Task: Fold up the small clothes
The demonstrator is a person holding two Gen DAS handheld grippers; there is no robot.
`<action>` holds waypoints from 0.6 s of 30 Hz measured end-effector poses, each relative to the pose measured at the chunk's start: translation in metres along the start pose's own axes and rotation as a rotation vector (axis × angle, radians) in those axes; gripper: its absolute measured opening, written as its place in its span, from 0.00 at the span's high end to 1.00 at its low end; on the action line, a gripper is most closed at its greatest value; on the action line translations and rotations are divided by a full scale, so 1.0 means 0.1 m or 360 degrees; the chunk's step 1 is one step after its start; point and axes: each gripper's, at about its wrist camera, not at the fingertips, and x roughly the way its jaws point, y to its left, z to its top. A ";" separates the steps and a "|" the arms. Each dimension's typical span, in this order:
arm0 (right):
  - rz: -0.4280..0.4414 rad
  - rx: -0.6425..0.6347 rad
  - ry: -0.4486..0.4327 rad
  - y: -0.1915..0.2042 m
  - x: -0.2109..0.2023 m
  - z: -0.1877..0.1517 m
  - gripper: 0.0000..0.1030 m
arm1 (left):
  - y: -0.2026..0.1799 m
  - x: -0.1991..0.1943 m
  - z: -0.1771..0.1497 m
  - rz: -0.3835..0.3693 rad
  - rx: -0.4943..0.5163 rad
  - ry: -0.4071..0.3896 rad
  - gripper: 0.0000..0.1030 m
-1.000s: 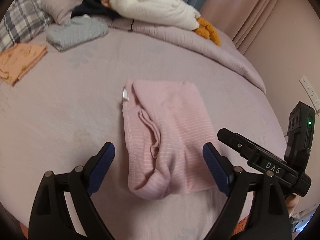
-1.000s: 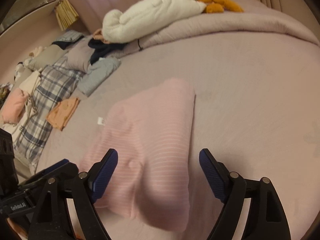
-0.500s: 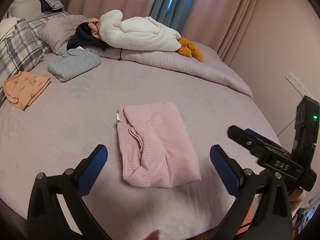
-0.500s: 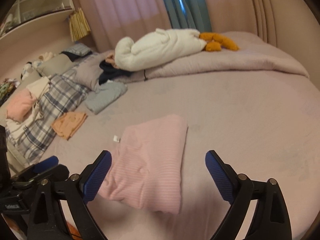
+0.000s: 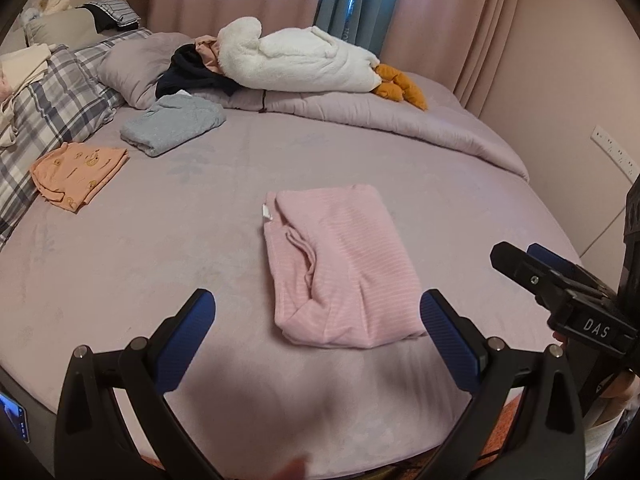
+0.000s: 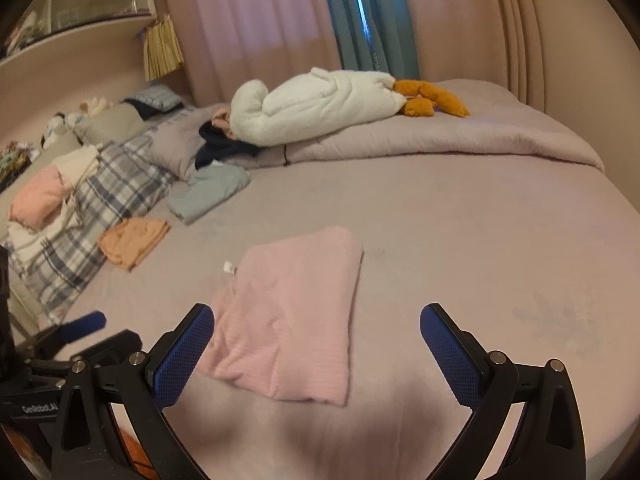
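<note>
**Both grippers let go and backed off the folded pink garment**

From the left wrist view, the left gripper [image 5: 316, 340] stood spread wide with nothing between its blue pads. Its jaws had just been opening, and against the picture of a second before, where the pads sat close on either side of the cloth, it had pulled back and lifted clear. The pink striped garment [image 5: 340, 268] lay folded into a compact rectangle in the middle of the bed [image 5: 160, 240], a small white tag poking out at its far left corner. To me that fold looked done, so the next piece would be wanted. The right gripper's black body showed at the right edge, apart from the cloth.

Further back lay a folded orange garment [image 5: 76, 170] and a folded grey-blue garment [image 5: 172, 124], both well apart from the pink one. A white plush goose [image 5: 300, 60] sprawled over the rolled duvet [image 5: 400, 124], with dark clothing bunched at its head.

From the right wrist view, the right gripper [image 6: 316, 340] was likewise wide open and empty, its jaws just having opened, the pink garment sitting ahead of its left pad. A plaid pillow [image 6: 100, 208] carried more loose clothes. Nothing blocked the way; the unfolded items only lay at a long reach.
</note>
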 end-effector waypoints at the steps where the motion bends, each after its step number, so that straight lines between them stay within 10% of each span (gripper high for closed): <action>1: -0.0009 -0.0010 0.0009 0.01 0.01 -0.01 0.01 | -0.01 0.01 -0.01 0.0003 0.0001 0.0010 0.01; 18: -0.0059 0.0006 0.0047 0.03 0.00 -0.09 0.01 | 0.00 0.05 -0.10 0.0027 0.0023 0.0069 0.01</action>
